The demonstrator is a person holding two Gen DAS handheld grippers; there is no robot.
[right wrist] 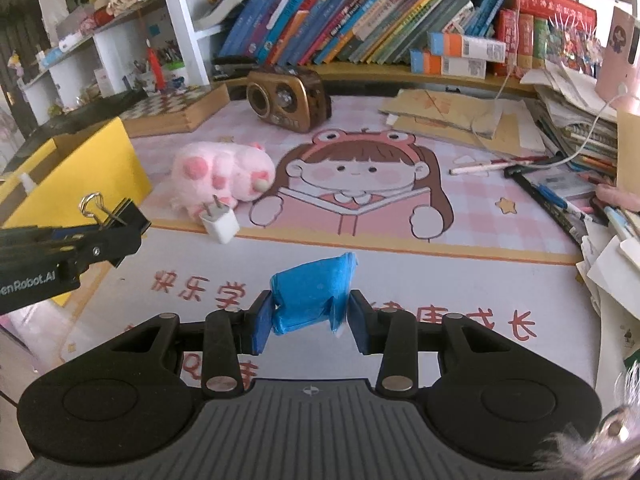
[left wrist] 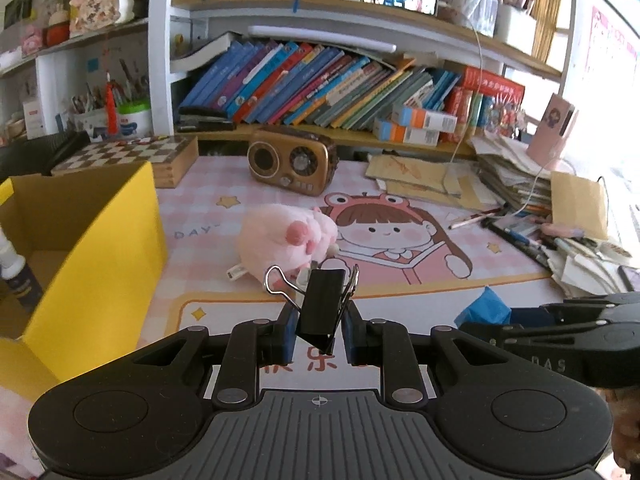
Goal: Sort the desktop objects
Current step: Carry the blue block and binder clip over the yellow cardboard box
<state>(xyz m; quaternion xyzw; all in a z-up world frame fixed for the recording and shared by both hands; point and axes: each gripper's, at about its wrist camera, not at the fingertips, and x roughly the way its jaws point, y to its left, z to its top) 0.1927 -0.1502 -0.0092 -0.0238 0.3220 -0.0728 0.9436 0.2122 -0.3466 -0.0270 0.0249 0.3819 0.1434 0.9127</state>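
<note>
Black binder clip [left wrist: 322, 306] clamped in left tongs [left wrist: 319, 330], lifted off the worktop [left wrist: 420, 300], wire handles up, just right of the yellow box [left wrist: 100, 240]. Right tongs [right wrist: 308, 320] clamped on a blue folded paper wad [right wrist: 310, 294], further right of the box, also held above the mat. Pink plush [right wrist: 220, 178] lies on the worktop right of the box, white charger plug [right wrist: 221, 222] touching its front. White bottle [left wrist: 10, 268] inside the box.
</note>
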